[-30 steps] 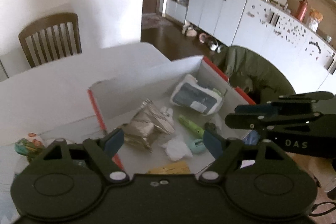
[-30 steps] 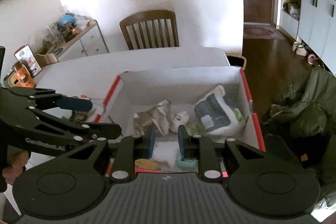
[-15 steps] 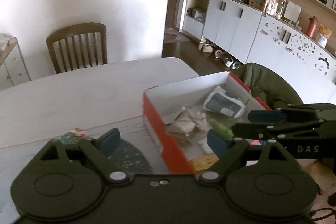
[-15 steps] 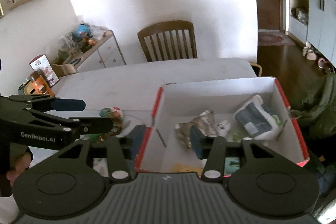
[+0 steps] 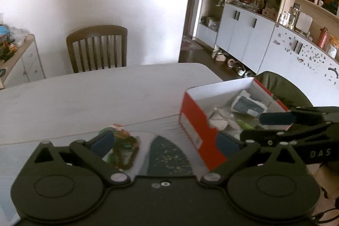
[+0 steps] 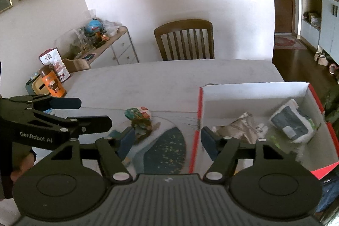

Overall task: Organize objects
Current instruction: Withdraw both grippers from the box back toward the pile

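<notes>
A small colourful figure (image 6: 138,118) lies on the white table, left of a red box (image 6: 254,89) with a white inside. In the left wrist view the figure (image 5: 121,141) sits just inside the left fingertip of my left gripper (image 5: 165,143), which is open and holds nothing. My right gripper (image 6: 167,141) is also open and empty, hovering over a dark patterned mat (image 6: 167,151) between figure and box. The box (image 5: 197,130) holds a grey-white pack (image 6: 290,120), a crumpled silver bag (image 6: 235,128) and a green item (image 5: 243,123).
A wooden chair (image 6: 184,41) stands at the table's far side. A sideboard (image 6: 101,46) with clutter and an orange bottle (image 6: 52,84) are at the left. A green jacket (image 5: 284,88) lies beyond the box. Cabinets (image 5: 243,31) line the right wall.
Both grippers have swung left, from above the box's contents to the mat and figure. The right gripper's fingers have spread from nearly shut to wide open.
</notes>
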A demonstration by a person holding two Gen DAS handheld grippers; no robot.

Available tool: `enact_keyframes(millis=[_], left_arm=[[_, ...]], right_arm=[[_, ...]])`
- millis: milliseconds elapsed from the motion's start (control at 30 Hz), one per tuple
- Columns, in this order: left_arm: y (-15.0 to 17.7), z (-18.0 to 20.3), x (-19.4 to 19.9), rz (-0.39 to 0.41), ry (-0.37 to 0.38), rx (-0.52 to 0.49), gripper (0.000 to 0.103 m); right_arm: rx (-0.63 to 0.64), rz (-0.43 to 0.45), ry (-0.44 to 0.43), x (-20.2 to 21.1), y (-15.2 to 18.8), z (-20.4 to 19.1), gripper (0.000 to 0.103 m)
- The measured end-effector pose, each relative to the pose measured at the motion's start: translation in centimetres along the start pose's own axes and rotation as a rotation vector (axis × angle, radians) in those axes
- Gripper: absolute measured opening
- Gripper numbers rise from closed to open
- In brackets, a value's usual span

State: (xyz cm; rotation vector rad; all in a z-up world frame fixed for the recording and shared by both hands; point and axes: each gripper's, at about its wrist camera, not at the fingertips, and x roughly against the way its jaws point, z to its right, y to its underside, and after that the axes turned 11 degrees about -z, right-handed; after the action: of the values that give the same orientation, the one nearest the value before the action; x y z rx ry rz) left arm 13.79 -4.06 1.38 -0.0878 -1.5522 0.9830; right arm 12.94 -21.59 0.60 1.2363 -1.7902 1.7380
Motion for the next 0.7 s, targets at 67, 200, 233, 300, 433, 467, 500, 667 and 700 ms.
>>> enact_keyframes(millis=[67,200,233,300,433,467,500,667,700], left_arm=[[0.4,-1.2,0.1,0.002,-0.004,0.012,0.102],[1.1,-3.5,0.2,0.005,-0.015,0.041,0.102],[1.3,-4.3,0.1,0.004,-0.021,0.052,0.102],[1.6,-5.6,-0.2,0.007,-0.032,0.067,0.102],[2.4,-8.0,-0.9,0.010,-0.052,0.068,0.102],[2.7,-8.5,-1.1,0.009,-0.053,0.066,0.102],[2.9,-9.0,-1.4,0.006,-0.056,0.065,0.102],[4.1,-11.2,-3.1,-0.024,-0.046,0.058,0.102],[4.4,-11.5,-3.4,-0.027,-0.042,0.054,0.102]], right_arm=[[0.005,0.004,0.003,-0.4,-0.1,-0.8,0.077],[0.033,0.011,0.005,-1.1,-0.1,-2.7,0.083],[0.038,0.011,0.004,-1.4,-0.1,-3.2,0.083],[0.044,0.008,0.009,-2.0,-0.2,-4.0,0.083],[0.045,0.002,0.029,-3.4,-0.9,-5.3,0.084],[0.047,0.002,0.036,-3.7,-1.2,-5.5,0.084],[0.050,0.004,0.045,-4.1,-1.5,-5.7,0.084],[0.045,-0.017,0.084,-6.5,-2.8,-6.4,0.084],[0.042,-0.023,0.087,-7.0,-3.0,-6.4,0.084]])
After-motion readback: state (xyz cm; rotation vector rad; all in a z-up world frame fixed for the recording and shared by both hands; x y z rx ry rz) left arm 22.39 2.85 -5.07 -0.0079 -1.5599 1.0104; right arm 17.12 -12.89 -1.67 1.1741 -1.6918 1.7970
